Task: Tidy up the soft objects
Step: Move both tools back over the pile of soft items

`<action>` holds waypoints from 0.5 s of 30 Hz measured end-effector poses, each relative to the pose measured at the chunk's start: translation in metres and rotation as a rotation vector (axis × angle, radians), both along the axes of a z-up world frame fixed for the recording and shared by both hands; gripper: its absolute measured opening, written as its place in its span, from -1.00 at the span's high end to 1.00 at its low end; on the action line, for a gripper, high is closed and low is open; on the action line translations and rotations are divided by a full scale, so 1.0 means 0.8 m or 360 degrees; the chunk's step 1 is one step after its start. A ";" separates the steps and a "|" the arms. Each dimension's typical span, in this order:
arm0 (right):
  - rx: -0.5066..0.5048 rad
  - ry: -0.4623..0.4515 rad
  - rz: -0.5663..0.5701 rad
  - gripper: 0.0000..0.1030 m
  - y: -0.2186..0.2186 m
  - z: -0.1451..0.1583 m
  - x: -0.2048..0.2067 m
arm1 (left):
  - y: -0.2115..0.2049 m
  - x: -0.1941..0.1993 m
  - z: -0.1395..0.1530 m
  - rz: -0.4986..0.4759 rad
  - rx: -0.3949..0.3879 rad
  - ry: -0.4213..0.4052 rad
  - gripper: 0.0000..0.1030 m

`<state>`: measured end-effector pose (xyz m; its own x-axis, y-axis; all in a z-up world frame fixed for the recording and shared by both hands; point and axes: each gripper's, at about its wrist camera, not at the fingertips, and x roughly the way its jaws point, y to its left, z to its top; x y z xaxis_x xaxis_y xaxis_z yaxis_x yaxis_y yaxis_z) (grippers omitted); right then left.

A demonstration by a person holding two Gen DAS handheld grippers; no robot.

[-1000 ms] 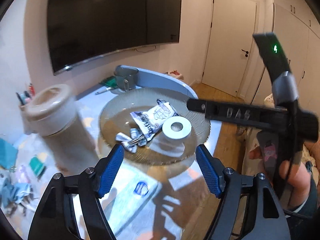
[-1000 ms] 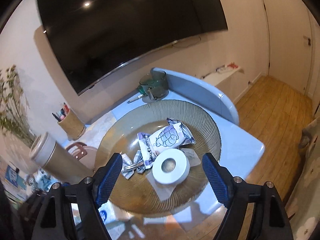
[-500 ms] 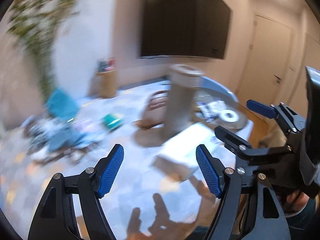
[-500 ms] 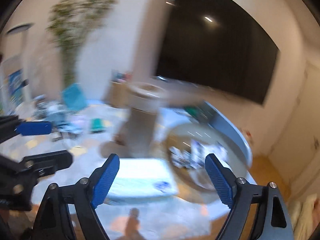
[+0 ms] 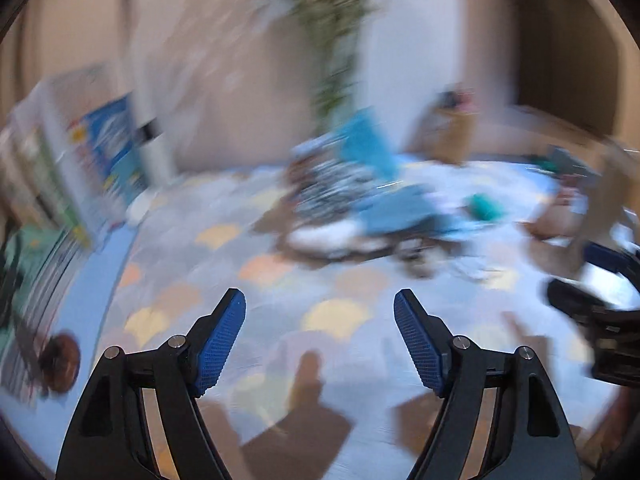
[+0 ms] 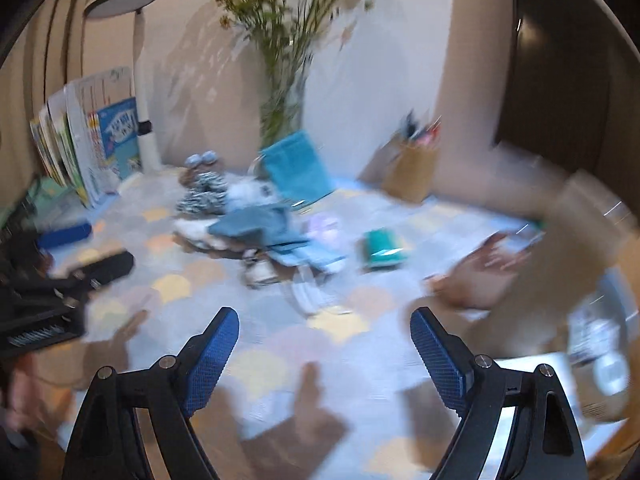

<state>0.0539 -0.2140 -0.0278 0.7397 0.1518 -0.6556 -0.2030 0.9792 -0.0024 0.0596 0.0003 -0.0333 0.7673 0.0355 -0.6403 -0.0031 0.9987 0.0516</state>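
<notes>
Swung off the ribbed dish, now facing the pile of soft things (image 6: 256,216) by the plant (image 6: 280,40) on the tabletop (image 6: 352,352). Left hand-held gripper (image 5: 320,340) opening, right hand-held gripper (image 6: 324,356) agape, both empty. Approach step; next, settle onto one cloth.

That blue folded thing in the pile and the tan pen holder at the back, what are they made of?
Blue folded thing: likely soft matte cloth, since it drapes and creases. Tan pen holder: possibly cardboard or woven fibre, dull tan surface; blur hides its texture.
</notes>
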 end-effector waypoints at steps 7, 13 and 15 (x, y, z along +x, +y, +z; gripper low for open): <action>0.0056 0.0107 -0.0044 -0.68 0.010 -0.063 0.030 | 0.047 0.026 -0.058 0.0200 -0.0152 0.0135 -0.47; 0.0139 0.0325 -0.0089 -0.68 -0.005 -0.091 0.054 | 0.041 0.024 -0.061 0.0200 -0.0111 0.0124 -0.47; 0.0154 0.0374 -0.0111 -0.68 -0.009 -0.097 0.058 | 0.039 0.024 -0.061 0.0189 -0.0102 0.0126 -0.47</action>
<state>0.1006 -0.2213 -0.1051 0.5798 0.1761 -0.7955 -0.1189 0.9842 0.1312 0.0785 0.0318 -0.0822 0.7072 0.0802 -0.7024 -0.1200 0.9927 -0.0075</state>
